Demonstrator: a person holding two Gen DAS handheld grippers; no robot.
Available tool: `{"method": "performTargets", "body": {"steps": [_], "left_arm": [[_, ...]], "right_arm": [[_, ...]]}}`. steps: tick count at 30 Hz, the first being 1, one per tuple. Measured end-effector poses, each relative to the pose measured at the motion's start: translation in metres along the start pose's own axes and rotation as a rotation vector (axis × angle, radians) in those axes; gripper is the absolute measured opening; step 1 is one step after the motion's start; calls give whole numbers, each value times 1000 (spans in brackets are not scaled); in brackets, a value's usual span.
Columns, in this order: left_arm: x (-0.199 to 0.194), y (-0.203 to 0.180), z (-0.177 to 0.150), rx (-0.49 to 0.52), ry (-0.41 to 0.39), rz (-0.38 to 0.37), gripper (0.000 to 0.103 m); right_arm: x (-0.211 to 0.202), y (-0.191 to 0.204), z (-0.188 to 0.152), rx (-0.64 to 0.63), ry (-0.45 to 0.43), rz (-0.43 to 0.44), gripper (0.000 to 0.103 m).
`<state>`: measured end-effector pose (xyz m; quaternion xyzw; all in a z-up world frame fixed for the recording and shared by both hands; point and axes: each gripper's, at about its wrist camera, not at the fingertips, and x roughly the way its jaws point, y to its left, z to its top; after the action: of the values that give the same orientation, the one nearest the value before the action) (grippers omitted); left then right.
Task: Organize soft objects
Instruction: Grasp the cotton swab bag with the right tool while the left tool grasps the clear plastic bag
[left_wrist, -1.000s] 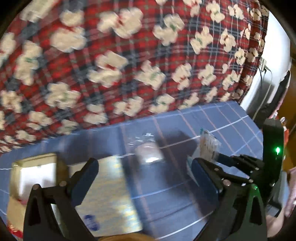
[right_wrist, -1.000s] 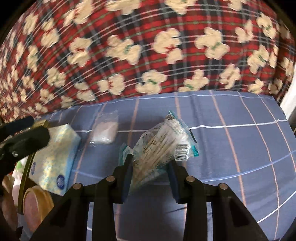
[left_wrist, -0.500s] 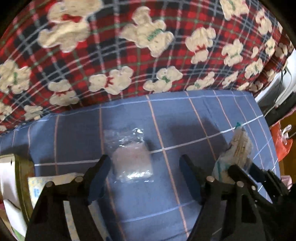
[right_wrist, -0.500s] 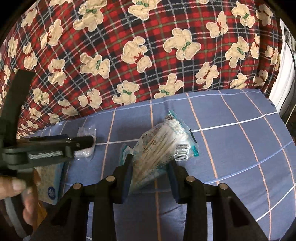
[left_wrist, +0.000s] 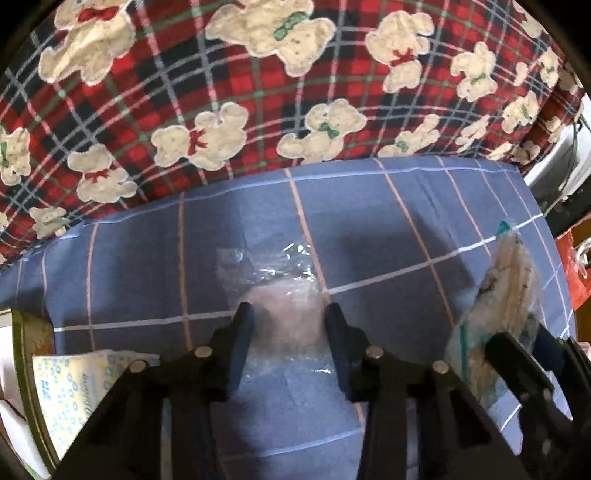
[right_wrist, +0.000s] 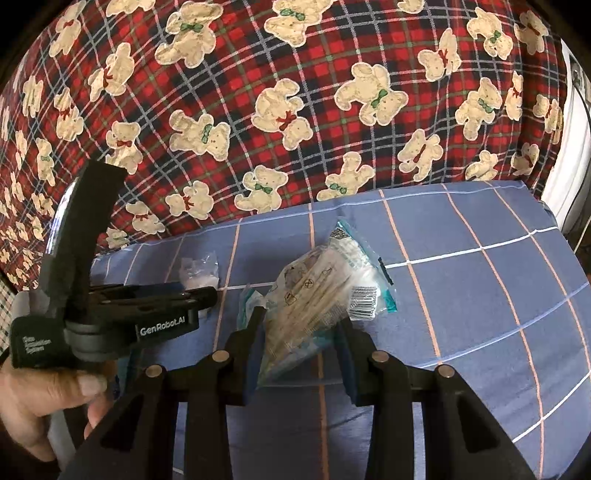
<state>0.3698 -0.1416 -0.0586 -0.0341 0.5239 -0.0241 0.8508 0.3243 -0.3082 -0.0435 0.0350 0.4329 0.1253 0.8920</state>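
Note:
A small clear plastic bag with a pale pink soft pad (left_wrist: 284, 310) lies on the blue checked sheet (left_wrist: 369, 229). My left gripper (left_wrist: 288, 317) has its jaws around the pad, closed in on its sides. The bag also shows in the right wrist view (right_wrist: 197, 275), behind the left gripper (right_wrist: 207, 297). My right gripper (right_wrist: 299, 325) is shut on a clear and teal packet of cotton swabs (right_wrist: 325, 291), held just above the sheet. That packet shows at the right of the left wrist view (left_wrist: 506, 291).
A floral tissue pack (left_wrist: 74, 391) lies at the lower left beside a yellow-rimmed box (left_wrist: 26, 350). A red plaid blanket with teddy bears (right_wrist: 295, 92) covers the back. The bed's right edge, cables and a white wall (right_wrist: 576, 129) are at the right.
My left gripper has moved forward over the small pink pad bag and its jaws have narrowed onto it. The right gripper keeps holding the swab packet in about the same place.

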Motion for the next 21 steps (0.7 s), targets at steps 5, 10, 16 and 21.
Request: {"method": "performTargets", "body": {"steps": [5,10,16,21], "left_arm": [[-10,-6,-10,38,-23,-9,22],[-31,-3,-23,19,-69,-58,19],[-56,5,-46,-6,-166,-98,18],[-80,9,-58,-18,-297,-73,18]], "right_arm": [[1,1,0,2,-3,2,38],[0,4,0,1,-10,3,38],[0,10,-1,-12,-18,6,38],[-1,14,-1,-18,-32,18,38]]}}
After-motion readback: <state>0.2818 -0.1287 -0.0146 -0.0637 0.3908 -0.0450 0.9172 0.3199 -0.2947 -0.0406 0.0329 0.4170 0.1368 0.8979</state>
